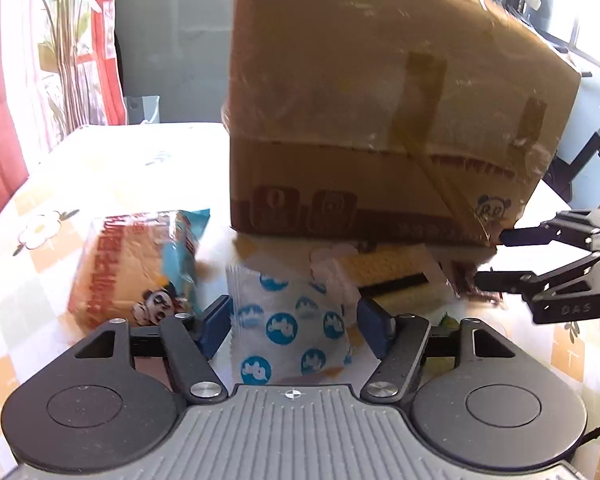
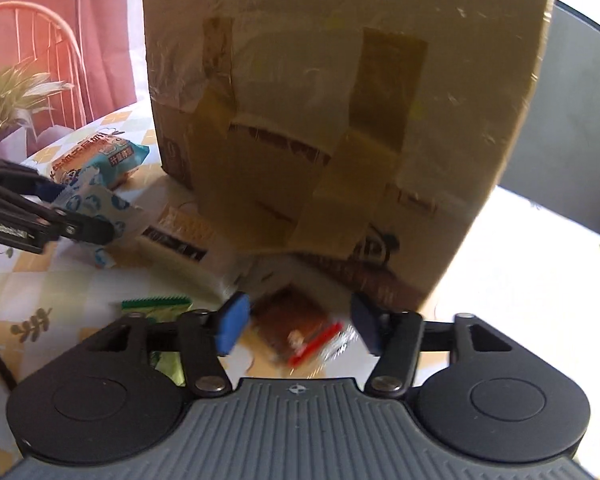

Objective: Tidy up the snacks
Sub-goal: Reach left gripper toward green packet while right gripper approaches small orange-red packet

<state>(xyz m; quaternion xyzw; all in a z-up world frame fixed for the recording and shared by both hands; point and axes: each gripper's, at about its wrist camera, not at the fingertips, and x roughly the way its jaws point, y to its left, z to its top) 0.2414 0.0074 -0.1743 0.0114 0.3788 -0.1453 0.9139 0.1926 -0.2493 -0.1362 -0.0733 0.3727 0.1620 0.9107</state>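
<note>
Hazard: the cardboard box (image 1: 380, 112) stands tilted over the snacks and appears to rest on the yellow wafer packet (image 1: 396, 276); pulling any packet from beneath it is likely to tip the box further or scatter the pile across the table (image 1: 112, 160). A second risk is collision, since the two tools work close together at the box's base. The left gripper (image 1: 296, 324) points obliquely downward, jaws apart, with the white blue-dotted packet (image 1: 292, 320) lying between the pads; no pad visibly presses on it, so closing off-centre could pinch only the wrapper edge. The orange-and-blue bread packet (image 1: 140, 268) lies at 10 o'clock from this gripper. The right gripper (image 2: 296, 326) is likewise pitched downward, jaws apart, straddling a blurred brown packet with a red strip (image 2: 296, 328) without gripping it. A green-edged packet (image 2: 156, 304) lies at 9 o'clock from it.
</note>
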